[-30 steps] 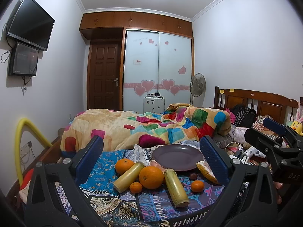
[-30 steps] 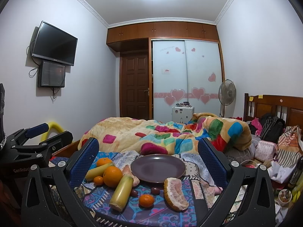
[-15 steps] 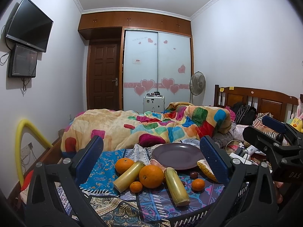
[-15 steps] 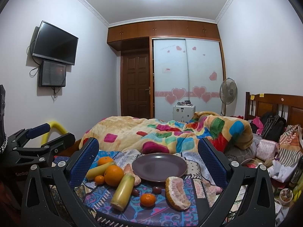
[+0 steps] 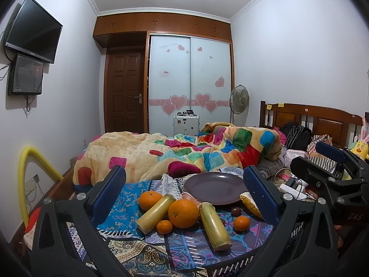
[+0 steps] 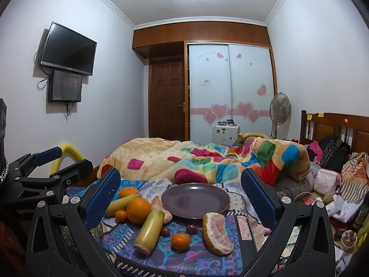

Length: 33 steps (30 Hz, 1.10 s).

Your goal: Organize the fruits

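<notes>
Bedroom: wood wardrobe (image 6: 200,32), rumpled patchwork quilt (image 6: 207,159). Patterned cloth (image 5: 129,205) underneath; smooth round purple plate (image 6: 196,199) bare. Fruits beside it: rough pomelo wedge (image 6: 218,233), big orange (image 5: 183,213), cylindrical yellow stalks (image 6: 150,229). Left gripper (image 5: 184,191), right gripper (image 6: 181,189) spread wide, holding nothing.

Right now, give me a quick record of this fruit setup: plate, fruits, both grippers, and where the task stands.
plate: purple plate, empty, on patterned cloth
fruits: big orange, small tangerine, pomelo piece, yellow stalk piece, all on the cloth
left gripper: open, holding nothing
right gripper: open, holding nothing
progress: no fruit on plate yet
</notes>
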Each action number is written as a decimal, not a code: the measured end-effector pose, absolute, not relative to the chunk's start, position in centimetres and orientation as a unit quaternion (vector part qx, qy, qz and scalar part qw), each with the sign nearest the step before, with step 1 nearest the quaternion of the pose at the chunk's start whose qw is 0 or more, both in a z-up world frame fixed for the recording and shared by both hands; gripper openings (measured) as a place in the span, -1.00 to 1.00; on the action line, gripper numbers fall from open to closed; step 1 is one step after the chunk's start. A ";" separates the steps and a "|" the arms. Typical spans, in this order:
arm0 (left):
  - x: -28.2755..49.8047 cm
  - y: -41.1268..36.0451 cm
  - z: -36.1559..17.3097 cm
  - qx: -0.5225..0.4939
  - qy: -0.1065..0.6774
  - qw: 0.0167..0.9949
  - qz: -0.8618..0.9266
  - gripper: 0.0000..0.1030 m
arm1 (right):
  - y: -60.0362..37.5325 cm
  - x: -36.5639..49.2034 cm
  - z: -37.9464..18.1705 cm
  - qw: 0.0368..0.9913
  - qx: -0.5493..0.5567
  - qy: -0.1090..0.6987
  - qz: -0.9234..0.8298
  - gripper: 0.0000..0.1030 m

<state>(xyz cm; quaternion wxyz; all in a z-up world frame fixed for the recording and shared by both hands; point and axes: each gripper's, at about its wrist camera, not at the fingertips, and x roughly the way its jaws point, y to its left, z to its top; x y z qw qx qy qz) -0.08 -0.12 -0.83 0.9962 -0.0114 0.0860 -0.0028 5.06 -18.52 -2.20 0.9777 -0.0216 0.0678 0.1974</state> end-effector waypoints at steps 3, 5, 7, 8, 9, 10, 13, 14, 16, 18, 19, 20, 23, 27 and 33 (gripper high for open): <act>0.5 -0.1 -1.3 -0.009 0.099 0.995 -0.003 1.00 | -18.6 5.7 -2.8 0.977 -0.024 0.080 0.194 1.00; 1.1 0.1 -1.7 -0.008 0.112 0.994 -0.002 1.00 | -18.7 6.3 -3.4 0.977 -0.028 0.090 0.192 1.00; 1.8 0.3 -2.3 -0.005 0.130 0.992 -0.003 1.00 | -18.9 7.3 -4.5 0.975 -0.039 0.111 0.186 1.00; 2.1 0.4 -2.7 -0.004 0.140 0.990 -0.004 1.00 | -19.0 7.5 -4.8 0.975 -0.043 0.118 0.184 1.00; 2.6 0.6 -3.1 -0.003 0.152 0.988 -0.004 1.00 | -19.1 8.2 -5.6 0.973 -0.051 0.134 0.179 1.00; 3.1 0.8 -3.7 -0.003 0.167 0.986 -0.004 1.00 | -19.3 8.6 -6.0 0.973 -0.054 0.142 0.177 1.00; 4.4 1.4 -5.2 -0.007 0.202 0.979 -0.004 1.00 | -20.2 10.4 -8.0 0.967 -0.063 0.183 0.165 1.00; 5.0 1.7 -5.8 -0.010 0.216 0.976 -0.005 1.00 | -20.5 10.9 -8.5 0.965 -0.063 0.194 0.162 1.00; 5.9 2.2 -6.8 -0.015 0.237 0.971 -0.006 1.00 | -21.2 11.8 -9.3 0.961 -0.062 0.218 0.158 1.00; 6.9 2.6 -7.7 -0.018 0.257 0.966 -0.008 1.00 | -21.6 12.5 -9.9 0.957 -0.058 0.239 0.157 1.00; 7.3 2.7 -8.0 -0.019 0.266 0.964 -0.009 1.00 | -21.9 13.0 -10.2 0.954 -0.054 0.250 0.160 1.00; 7.8 2.7 -8.2 -0.019 0.275 0.961 -0.011 1.00 | -22.2 13.4 -10.5 0.951 -0.050 0.259 0.163 1.00; 9.3 2.6 -9.0 -0.013 0.299 0.954 -0.019 0.80 | -22.5 14.4 -10.8 0.943 -0.044 0.282 0.170 0.97; 11.2 2.3 -9.7 -0.018 0.333 0.942 -0.044 0.64 | -22.6 15.5 -11.3 0.933 -0.043 0.307 0.183 0.90; 13.6 1.4 -10.8 -0.012 0.374 0.925 -0.068 0.28 | -22.4 17.3 -12.4 0.915 -0.041 0.346 0.205 0.64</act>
